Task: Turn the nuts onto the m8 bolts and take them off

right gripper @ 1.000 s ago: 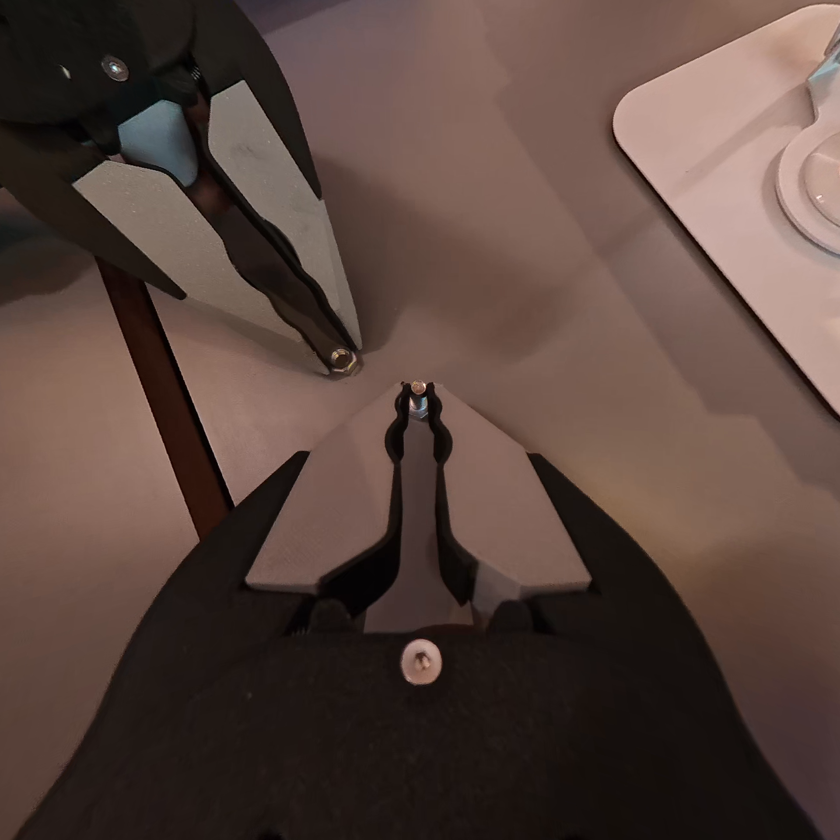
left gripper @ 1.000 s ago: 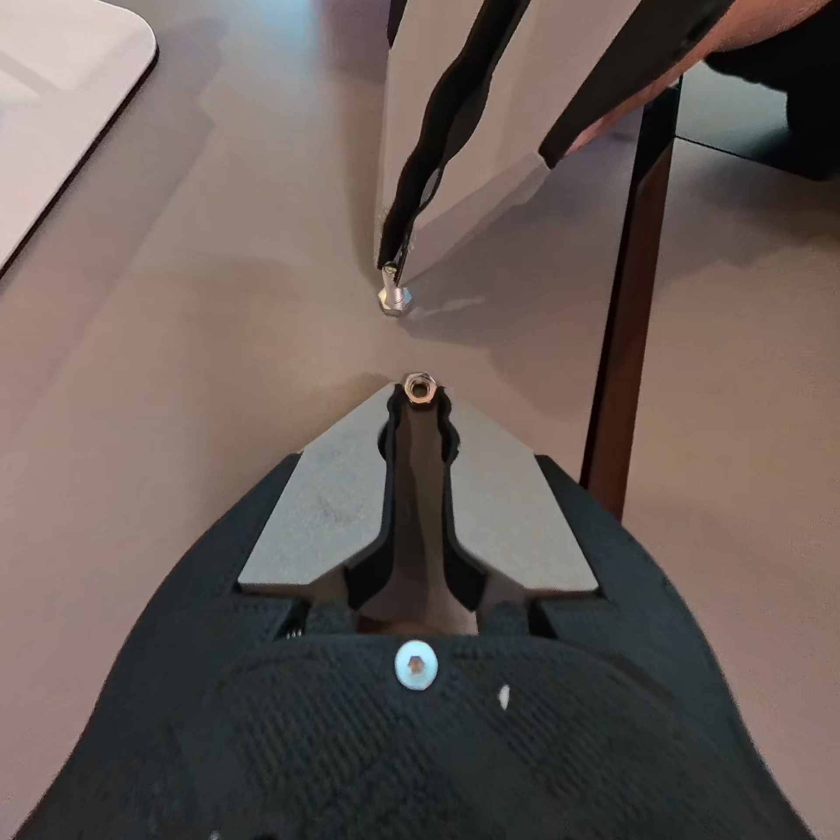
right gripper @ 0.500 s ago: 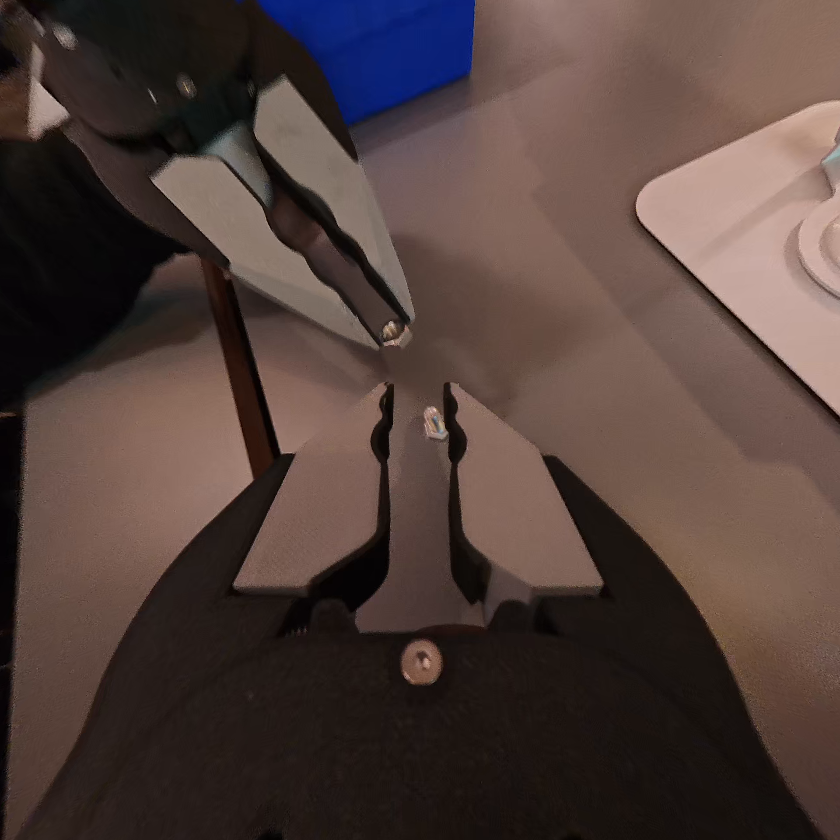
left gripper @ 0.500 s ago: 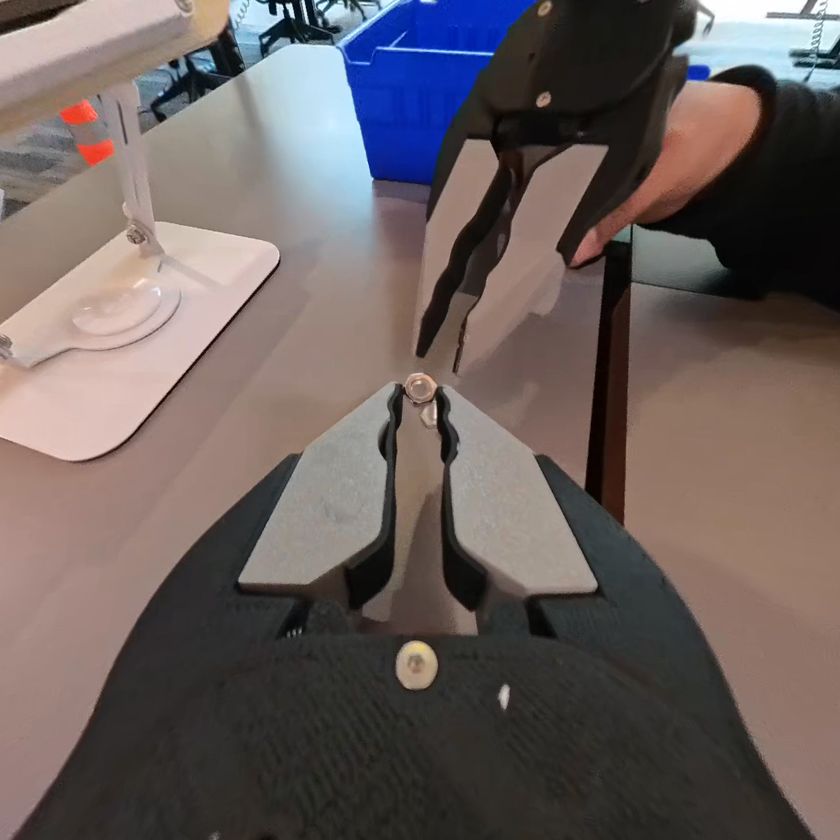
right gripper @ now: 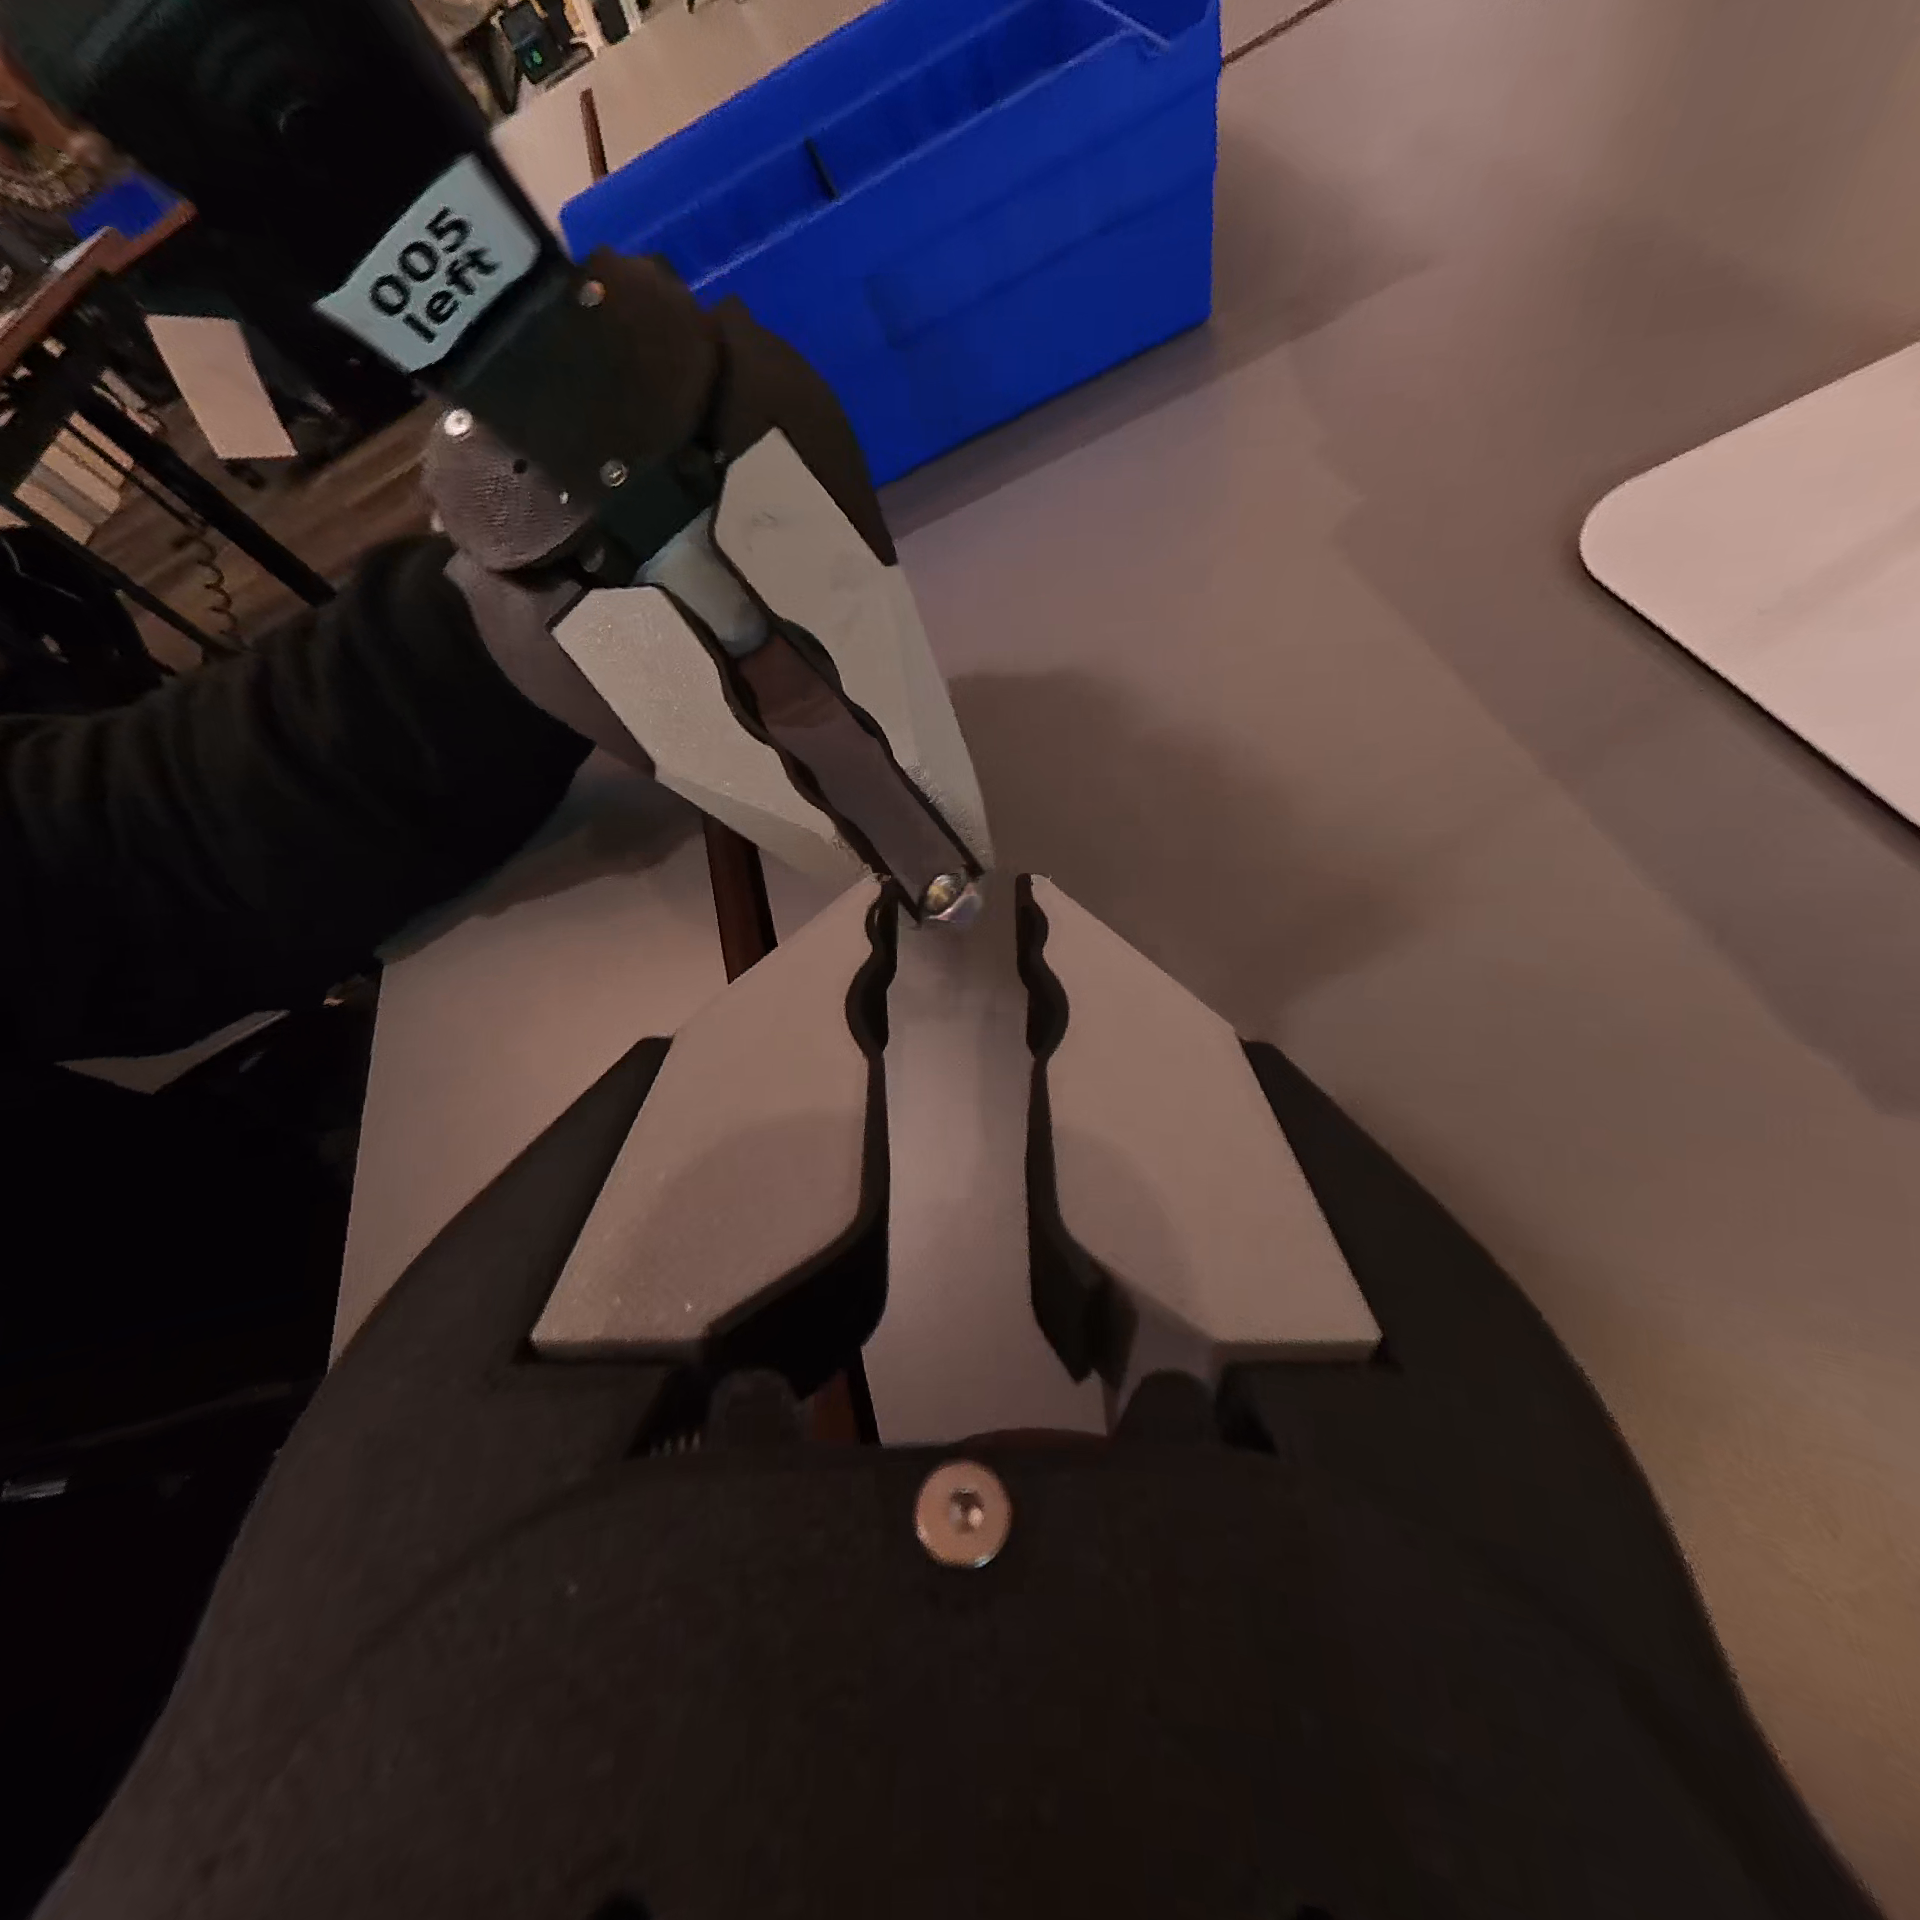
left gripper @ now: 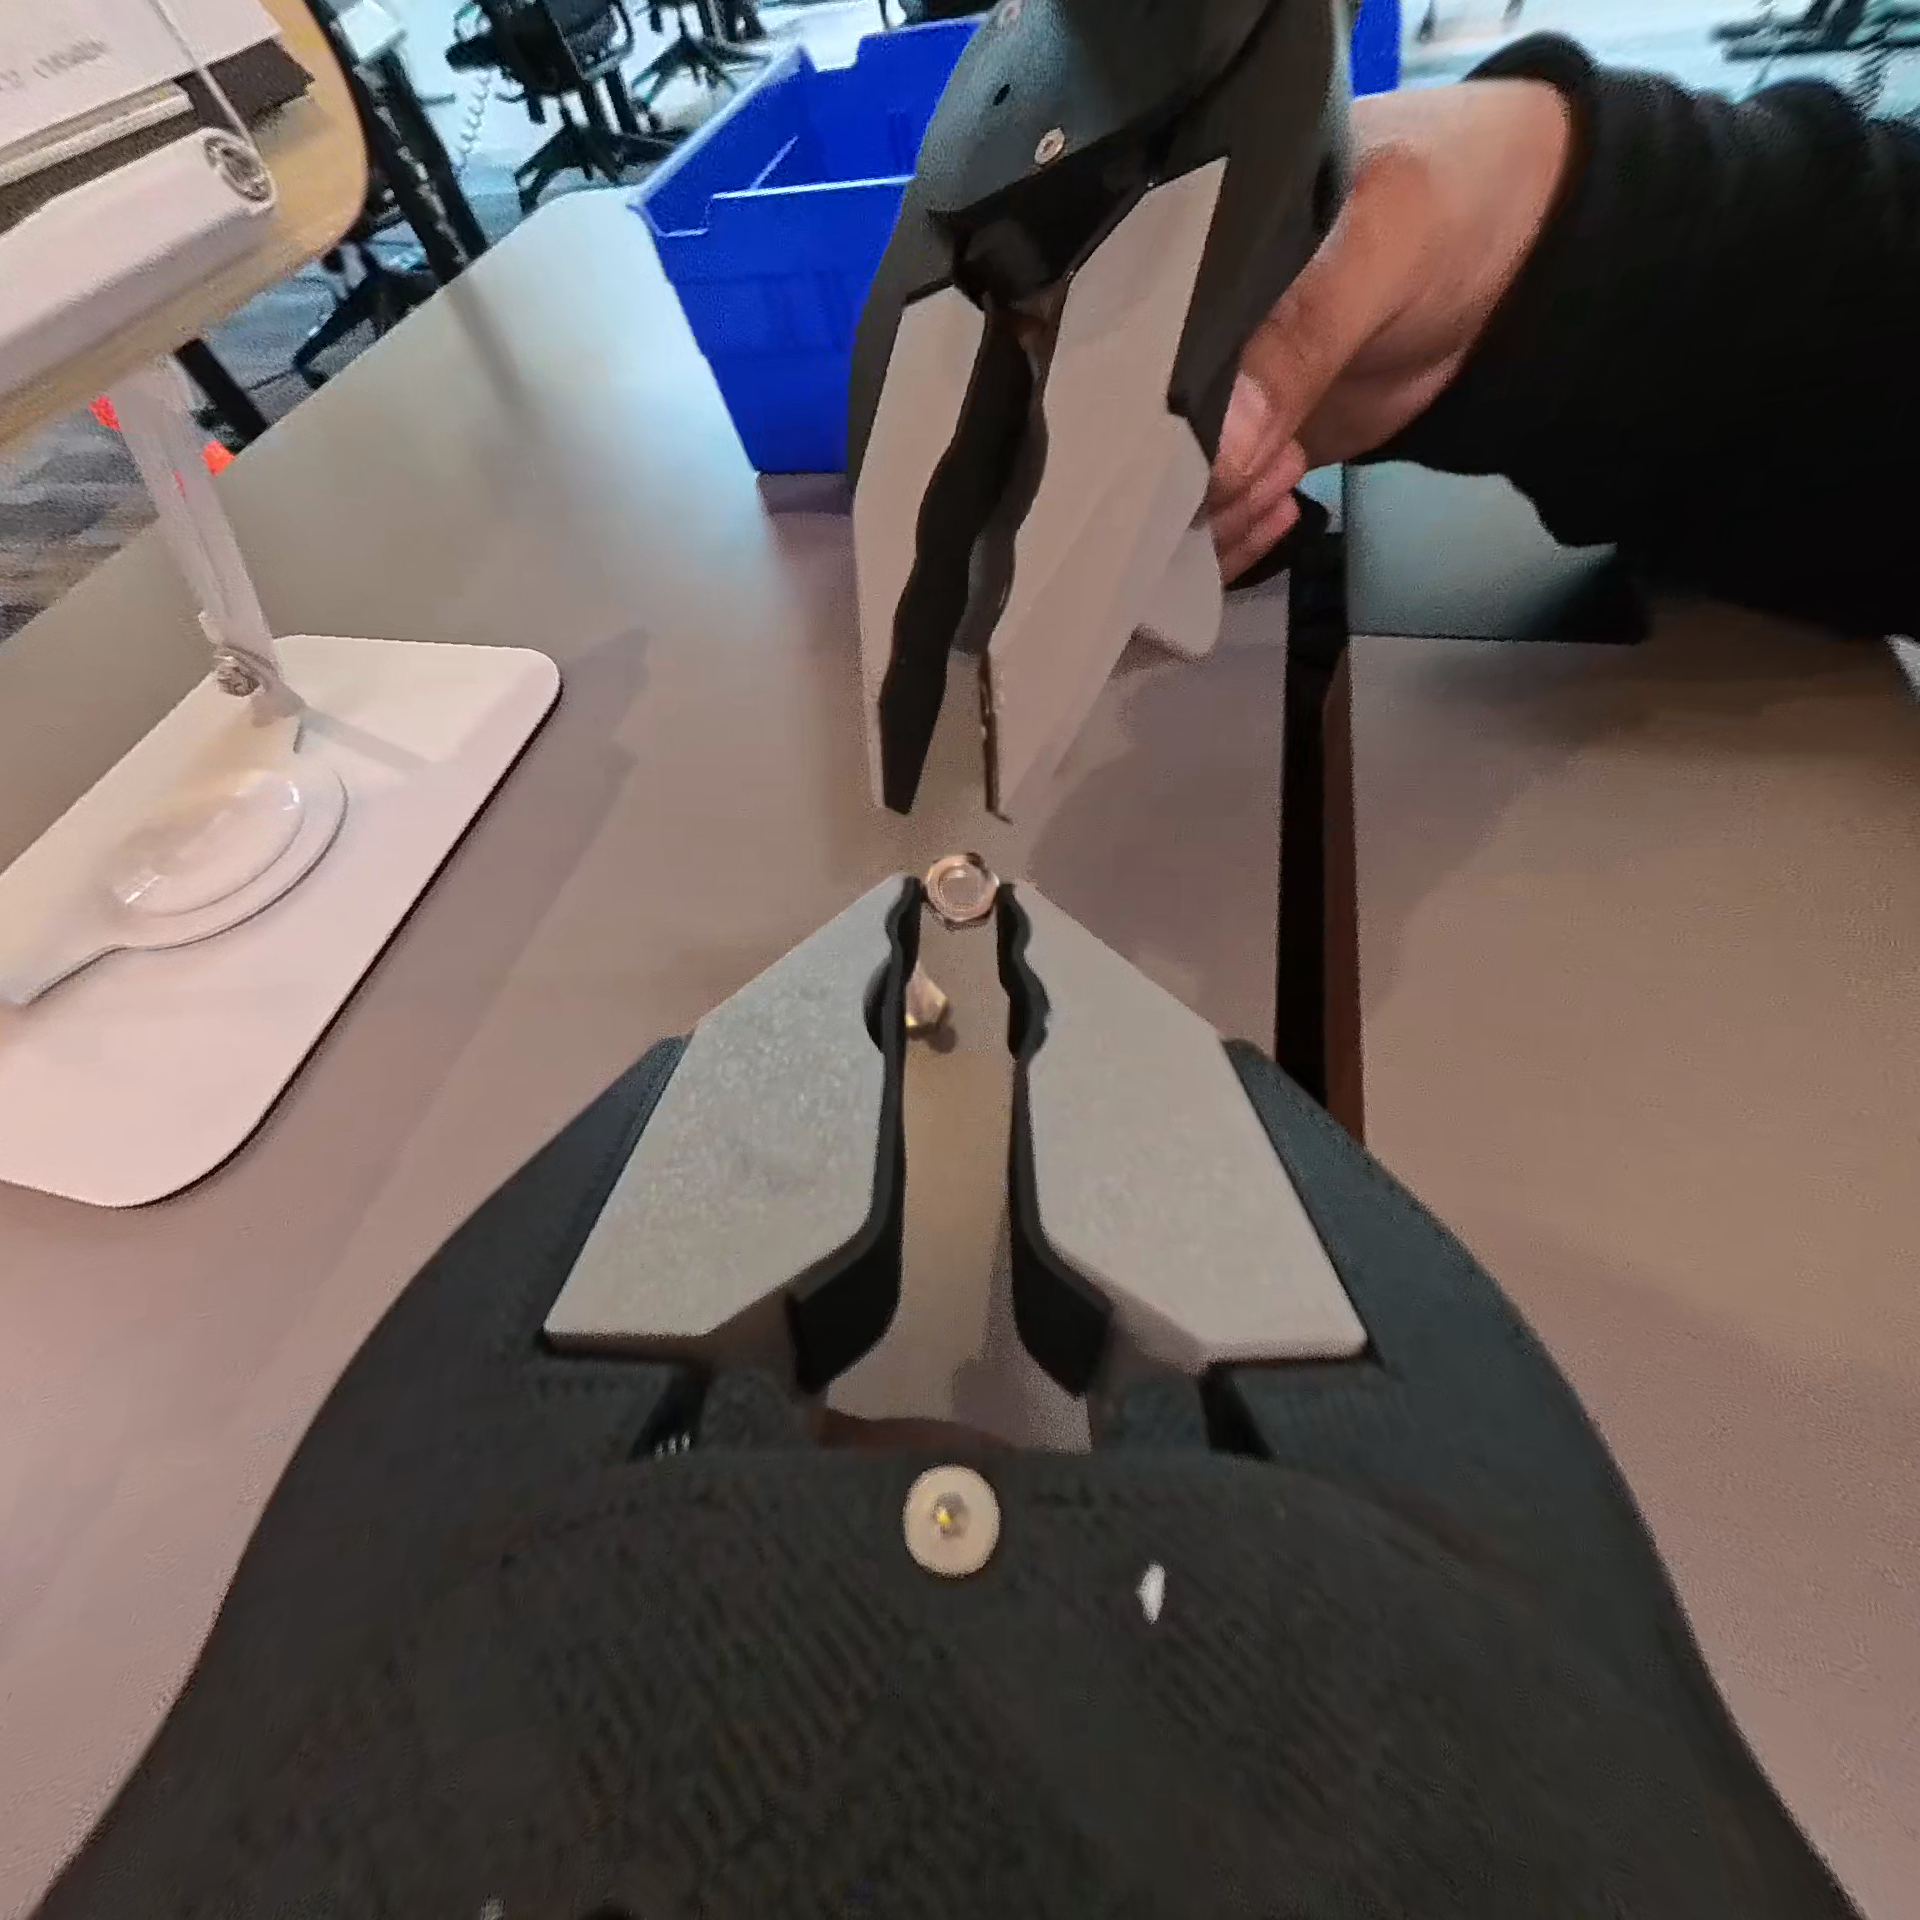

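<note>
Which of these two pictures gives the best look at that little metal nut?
The left wrist view: the nut sits face-on, pinched at the tips of the left tongs, its hole plainly showing. In the right wrist view the same nut appears smaller, partly blurred, seen at an angle.

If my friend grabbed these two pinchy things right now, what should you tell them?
Left gripper: shut on the nut, held at its tips above the table.
Right gripper: open, empty, pointing down just beyond the nut.
Bolt: loose, apparently lying on the table under the left gripper.
Done: nut and bolt are apart.
Left: probably regrasp the bolt with the right gripper, then thread the nut on.
</note>
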{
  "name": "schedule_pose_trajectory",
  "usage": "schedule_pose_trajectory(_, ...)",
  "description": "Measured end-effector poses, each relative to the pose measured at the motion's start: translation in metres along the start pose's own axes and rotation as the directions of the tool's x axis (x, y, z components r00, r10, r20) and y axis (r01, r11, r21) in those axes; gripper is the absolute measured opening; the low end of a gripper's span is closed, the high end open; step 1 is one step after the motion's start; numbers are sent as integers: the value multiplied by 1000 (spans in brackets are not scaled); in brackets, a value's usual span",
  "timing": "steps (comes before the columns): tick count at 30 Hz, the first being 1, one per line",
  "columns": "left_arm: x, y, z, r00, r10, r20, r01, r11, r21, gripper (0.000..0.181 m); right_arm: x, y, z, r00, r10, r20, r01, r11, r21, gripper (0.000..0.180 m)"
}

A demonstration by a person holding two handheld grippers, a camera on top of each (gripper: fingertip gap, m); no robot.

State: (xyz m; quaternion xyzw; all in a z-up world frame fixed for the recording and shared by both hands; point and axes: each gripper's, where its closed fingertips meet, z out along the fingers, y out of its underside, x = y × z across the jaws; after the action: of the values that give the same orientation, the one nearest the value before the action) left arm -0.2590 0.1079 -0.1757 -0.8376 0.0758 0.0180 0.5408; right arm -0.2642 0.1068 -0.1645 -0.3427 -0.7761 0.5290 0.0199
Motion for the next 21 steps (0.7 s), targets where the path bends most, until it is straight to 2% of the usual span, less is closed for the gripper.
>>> schedule_pose_trajectory(1,4,-3,-2,999,-15,-36,16,999,32,12,-3,-1,-4,999,-36,18,36,999,4,19)
schedule_pose_trajectory(5,19,-17,-17,975,-74,-207,107,983,150,12,-27,1,-17,937,-336,92,334,942,33,17)
schedule_pose_trajectory(7,17,-21,-21,974,-78,-212,119,975,188,12,-35,0,-17,904,-421,79,418,907,50,16)
schedule_pose_trajectory(21,22,-29,-26,972,-52,-231,105,969,222,12,-38,-11,-11,852,-523,-26,523,850,65,12)
